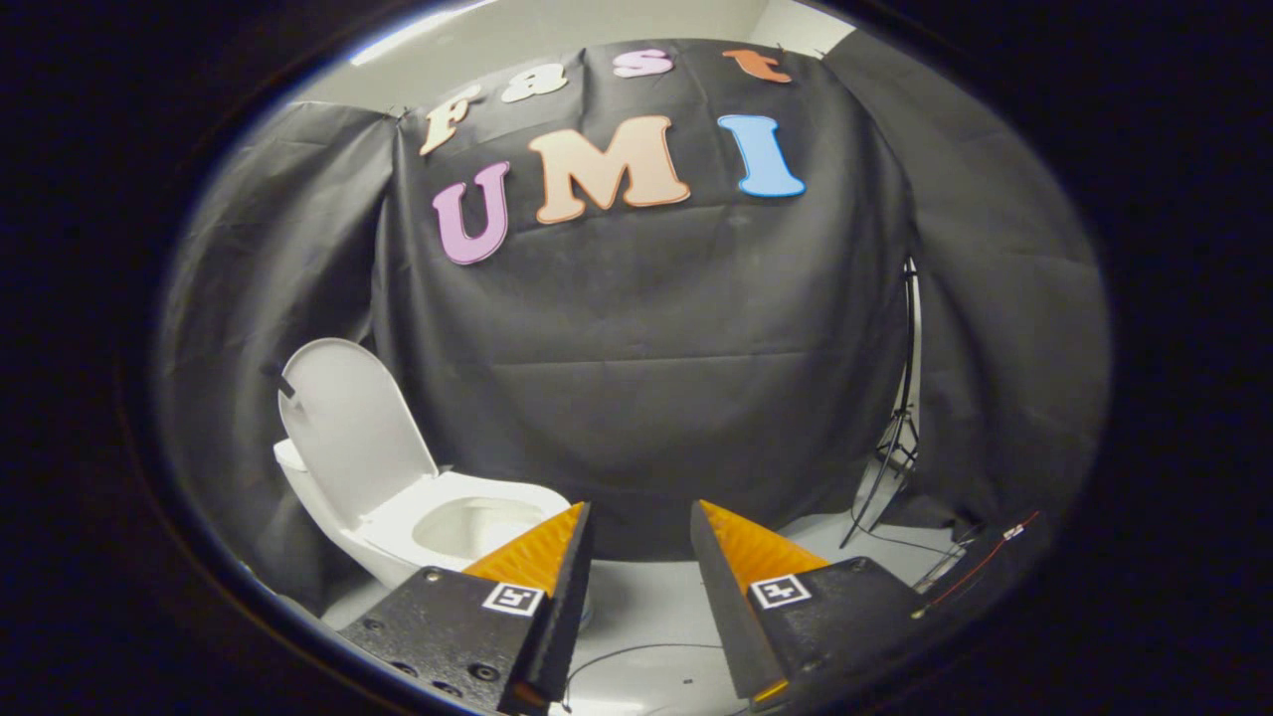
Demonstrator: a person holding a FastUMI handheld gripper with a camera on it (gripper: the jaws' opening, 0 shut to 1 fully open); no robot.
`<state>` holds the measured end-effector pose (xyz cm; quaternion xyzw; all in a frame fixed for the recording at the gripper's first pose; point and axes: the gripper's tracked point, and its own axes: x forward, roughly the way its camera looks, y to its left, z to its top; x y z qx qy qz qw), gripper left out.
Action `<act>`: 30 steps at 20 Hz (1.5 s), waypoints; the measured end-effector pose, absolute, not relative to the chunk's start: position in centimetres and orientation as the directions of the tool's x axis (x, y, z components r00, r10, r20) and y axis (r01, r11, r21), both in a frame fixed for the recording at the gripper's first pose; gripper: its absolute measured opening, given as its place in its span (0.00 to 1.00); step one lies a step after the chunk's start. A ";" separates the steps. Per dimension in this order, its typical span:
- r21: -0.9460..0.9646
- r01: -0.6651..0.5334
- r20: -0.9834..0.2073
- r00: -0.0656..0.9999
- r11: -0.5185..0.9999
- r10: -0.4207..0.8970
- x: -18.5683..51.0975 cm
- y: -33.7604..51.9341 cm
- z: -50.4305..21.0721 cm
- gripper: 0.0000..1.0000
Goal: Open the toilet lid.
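Observation:
A white toilet [398, 517] stands on the floor ahead and to the left of my fingers. Its lid [348, 428] is raised and leans back against the black cloth wall. The seat and the bowl opening [477, 522] are exposed, partly hidden behind my left finger. My gripper [641, 522] is open, held back from the toilet, with nothing between its fingers but floor and cloth.
A black cloth wall [646, 348] hangs close behind the toilet and wraps around both sides. A light stand with thin legs [895, 438] is at the right, with cables [955, 567] trailing on the pale floor [646, 607].

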<state>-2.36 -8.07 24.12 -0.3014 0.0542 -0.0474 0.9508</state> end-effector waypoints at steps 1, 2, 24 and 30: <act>-0.576 0.067 -0.084 0.987 0.815 -0.141 -2.3 -8.3 24.0 0.61; -0.573 0.069 -0.090 0.985 0.816 -0.146 -2.4 -8.2 23.8 0.61; -0.573 0.014 -0.007 1.000 0.819 -0.023 -5.7 -8.5 24.2 0.49; -0.598 0.018 0.068 0.997 0.802 0.029 -7.8 -7.5 25.7 0.49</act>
